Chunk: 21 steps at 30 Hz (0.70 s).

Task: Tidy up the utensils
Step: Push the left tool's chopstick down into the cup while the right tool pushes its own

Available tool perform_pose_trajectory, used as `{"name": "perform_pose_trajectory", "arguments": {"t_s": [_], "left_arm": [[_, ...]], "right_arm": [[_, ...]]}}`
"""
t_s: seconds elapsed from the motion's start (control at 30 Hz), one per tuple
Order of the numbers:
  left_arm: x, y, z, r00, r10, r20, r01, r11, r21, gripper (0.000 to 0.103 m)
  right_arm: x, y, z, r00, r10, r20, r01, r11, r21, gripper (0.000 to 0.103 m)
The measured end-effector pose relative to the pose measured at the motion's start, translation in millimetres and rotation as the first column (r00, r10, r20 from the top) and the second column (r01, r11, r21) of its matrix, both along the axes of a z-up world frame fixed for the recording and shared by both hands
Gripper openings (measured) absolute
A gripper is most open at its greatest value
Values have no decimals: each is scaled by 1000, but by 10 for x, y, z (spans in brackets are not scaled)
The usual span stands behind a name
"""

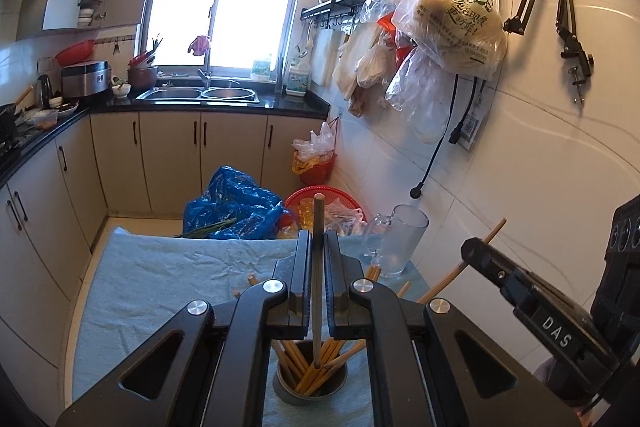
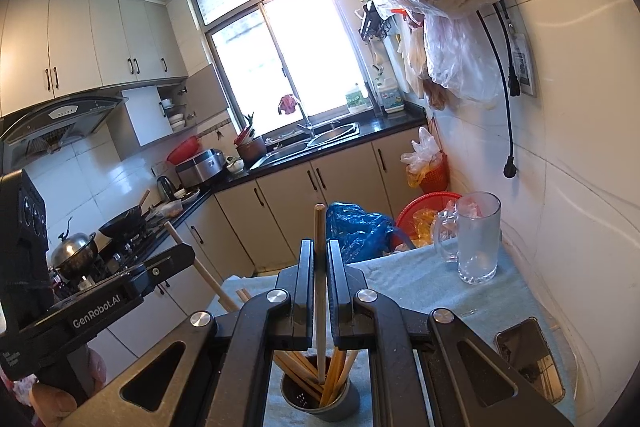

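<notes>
Left gripper (image 1: 317, 255): jaws nearly closed, clamped on a single chopstick (image 1: 317, 267) that stands upright between them, its top above the fingertips and its lower end down in the metal cup (image 1: 310, 385)
Right gripper (image 2: 319, 259): jaws likewise narrowed to a slit, pinching another upright chopstick (image 2: 320, 275) whose lower end reaches into the same cup (image 2: 318, 401)
Cup: dark metal cylinder standing on the towel, directly below each gripper in its own view, holding a fan of yellowish wooden chopsticks (image 1: 308, 367) leaning in different directions
Loose chopsticks (image 1: 372, 273): a few ends lie on the towel beyond the left gripper, near the glass mug
Towel (image 1: 160, 267): pale blue cloth covering the small table top
Glass mug (image 2: 474, 239): clear, handled, upright near the far right corner of the towel, beside the tiled wall
Phone (image 2: 530, 359): lying flat on the towel to the right of the right gripper
Floor beyond table: blue plastic bag (image 1: 236, 203) next to a red basket (image 1: 320, 197)
</notes>
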<state>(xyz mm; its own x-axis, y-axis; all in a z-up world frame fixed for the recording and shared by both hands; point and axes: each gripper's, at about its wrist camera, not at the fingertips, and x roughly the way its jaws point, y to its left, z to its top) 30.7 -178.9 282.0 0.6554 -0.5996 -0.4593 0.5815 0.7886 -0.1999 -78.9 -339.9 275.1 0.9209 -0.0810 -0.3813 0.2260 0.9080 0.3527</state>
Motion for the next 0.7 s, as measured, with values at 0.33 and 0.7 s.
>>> {"name": "perform_pose_trajectory", "arguments": {"t_s": [0.33,0.7], "left_arm": [[-21,-39,-209,999,-2,-35,3,999,48,5],[-132,47,-615,996,6,-87,3,995,100,5]], "right_arm": [[105,33,-167,999,7,-49,-8,1000,-22,7],[276,11,-663,988,35,-153,-32,999,26,7]]}}
